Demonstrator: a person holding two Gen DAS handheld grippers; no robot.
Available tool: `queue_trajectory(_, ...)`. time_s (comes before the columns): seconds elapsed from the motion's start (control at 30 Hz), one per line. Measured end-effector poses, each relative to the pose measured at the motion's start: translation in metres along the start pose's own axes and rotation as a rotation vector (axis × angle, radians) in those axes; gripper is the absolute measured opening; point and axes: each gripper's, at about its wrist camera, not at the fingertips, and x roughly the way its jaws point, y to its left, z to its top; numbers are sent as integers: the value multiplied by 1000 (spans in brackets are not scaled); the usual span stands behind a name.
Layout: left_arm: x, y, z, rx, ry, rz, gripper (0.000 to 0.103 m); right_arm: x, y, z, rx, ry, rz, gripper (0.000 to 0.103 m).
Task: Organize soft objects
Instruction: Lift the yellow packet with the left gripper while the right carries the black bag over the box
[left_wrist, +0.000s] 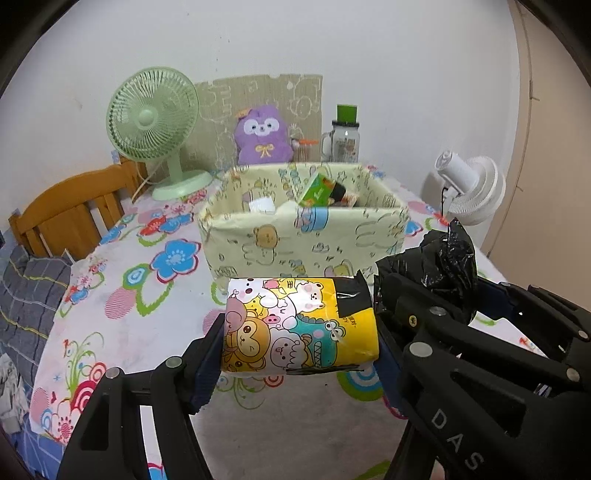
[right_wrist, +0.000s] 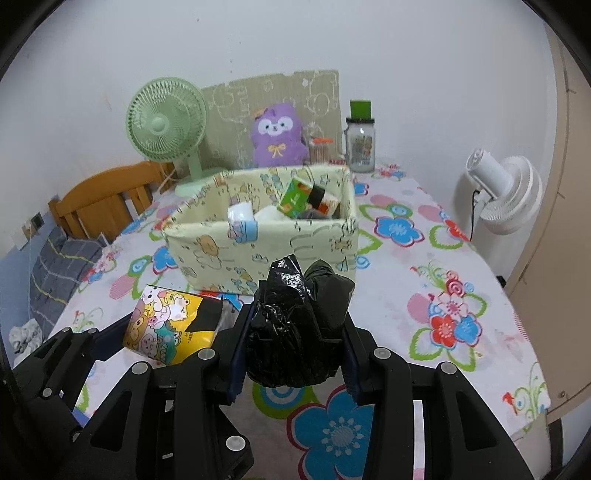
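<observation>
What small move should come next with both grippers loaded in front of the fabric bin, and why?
Probably carry one load forward over the fabric bin and release it. The left gripper clamps the cartoon tissue pack and the right gripper clamps the black plastic bag; both sit just short of the bin's near wall, and the bin already holds packs.

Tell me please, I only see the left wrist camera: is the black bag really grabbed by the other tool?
Observer: Yes. The black bag is squeezed between both fingers of the right tool and seems lifted off the tablecloth.
Operator: Is it over the box yet?
Observer: No. It hangs in front of the near wall of the box, toward the box's right half.
Operator: What's under the bag?
Observer: Only tablecloth, with a ring-shaped flower print showing just below the bag.
</observation>
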Motion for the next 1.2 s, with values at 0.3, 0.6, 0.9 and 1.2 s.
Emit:
queue_trajectory(0.3,-36,-2,15,0,-67,13,74,-37,4,17,-8,-71,10,45)
queue_trajectory(0.6,-61,-3,34,3,-129,4,74,-65,9,37,-28,-134,1,45)
queue_trajectory(0.9,-58,-5,53,22,-145,-25,74,-66,4,54,-8,-149,-40,45)
queue_trajectory(1.2,-48,0,83,32,-165,-22,74,-55,4,82,-6,-173,-38,45)
